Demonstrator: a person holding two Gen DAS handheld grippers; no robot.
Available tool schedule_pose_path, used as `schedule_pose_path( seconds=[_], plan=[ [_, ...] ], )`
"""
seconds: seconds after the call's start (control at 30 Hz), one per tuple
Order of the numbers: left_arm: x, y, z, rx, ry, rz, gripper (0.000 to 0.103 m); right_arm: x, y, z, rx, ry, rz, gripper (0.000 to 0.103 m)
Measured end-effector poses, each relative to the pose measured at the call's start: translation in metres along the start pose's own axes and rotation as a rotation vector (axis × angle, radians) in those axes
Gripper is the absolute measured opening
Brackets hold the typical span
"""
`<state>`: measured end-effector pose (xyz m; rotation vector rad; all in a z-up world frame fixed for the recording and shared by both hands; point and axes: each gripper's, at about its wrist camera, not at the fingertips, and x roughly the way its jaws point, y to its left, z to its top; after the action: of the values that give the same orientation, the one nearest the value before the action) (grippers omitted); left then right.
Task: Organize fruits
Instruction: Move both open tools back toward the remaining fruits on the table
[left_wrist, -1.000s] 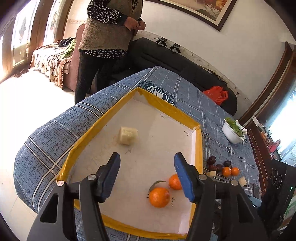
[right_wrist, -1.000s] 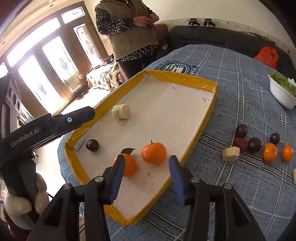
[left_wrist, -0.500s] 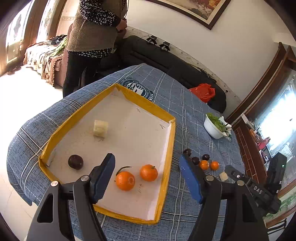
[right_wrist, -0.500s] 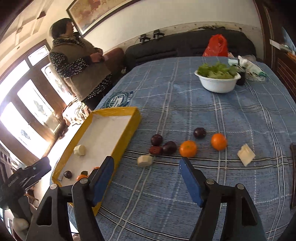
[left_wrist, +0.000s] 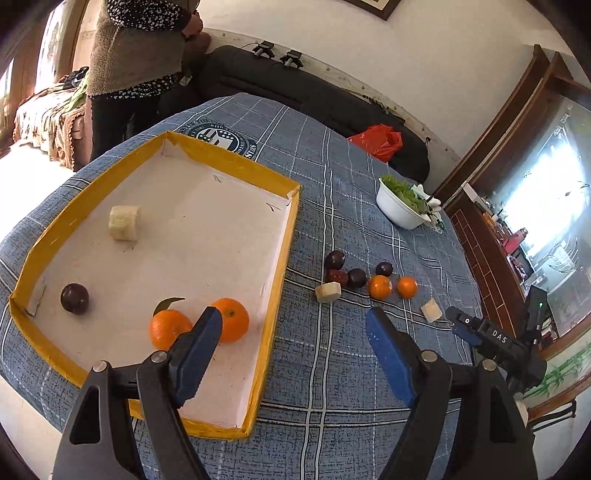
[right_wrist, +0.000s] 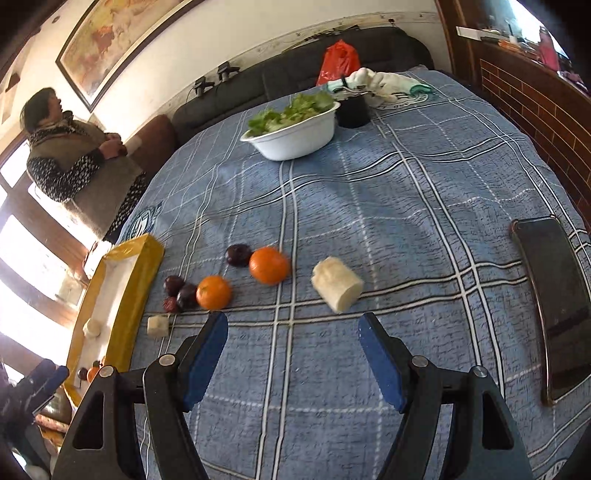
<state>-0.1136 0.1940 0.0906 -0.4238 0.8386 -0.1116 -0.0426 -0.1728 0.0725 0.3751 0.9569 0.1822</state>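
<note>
A yellow-rimmed white tray (left_wrist: 284, 236) holds two oranges (left_wrist: 168, 328), a dark plum (left_wrist: 74, 298) and a pale fruit chunk (left_wrist: 124, 222). My left gripper (left_wrist: 293, 321) hangs over the tray's right rim, its jaws opening with nothing between them. To the right on the blue cloth lie plums (left_wrist: 357, 277), two oranges (left_wrist: 380, 286) and pale chunks (left_wrist: 328, 291). My right gripper (right_wrist: 291, 321) stands open and empty just short of an orange (right_wrist: 269, 265) and a pale chunk (right_wrist: 336, 284). Further left are another orange (right_wrist: 213, 292), plums (right_wrist: 238, 254) and the tray (right_wrist: 144, 266).
A white bowl of greens (right_wrist: 295, 140) and a black cup (right_wrist: 352, 109) stand at the far side of the table. A dark phone (right_wrist: 550, 302) lies at the right. A person (right_wrist: 74, 158) stands by the sofa behind the table's far left.
Both grippers have opened wider. The right one swung from over the tray to the loose fruit on the cloth. The left one drifted right, toward the tray's right rim.
</note>
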Motion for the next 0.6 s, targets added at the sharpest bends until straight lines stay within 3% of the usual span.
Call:
schedule_pose_path(
  seconds=[0.2, 0.4, 0.6],
  plan=[
    [0.024, -0.006, -0.002, 0.032, 0.03, 0.016, 0.079, 0.014, -0.015, 0.01, 0.043, -0.052, 0.012, 0.078],
    [0.033, -0.024, -0.001, 0.091, -0.001, 0.011, 0.079, 0.024, -0.019, 0.014, 0.044, -0.1, -0.065, 0.078],
    [0.024, -0.032, -0.005, 0.156, -0.023, -0.085, 0.079, 0.015, 0.001, 0.013, -0.005, -0.124, -0.154, 0.078]
  ],
)
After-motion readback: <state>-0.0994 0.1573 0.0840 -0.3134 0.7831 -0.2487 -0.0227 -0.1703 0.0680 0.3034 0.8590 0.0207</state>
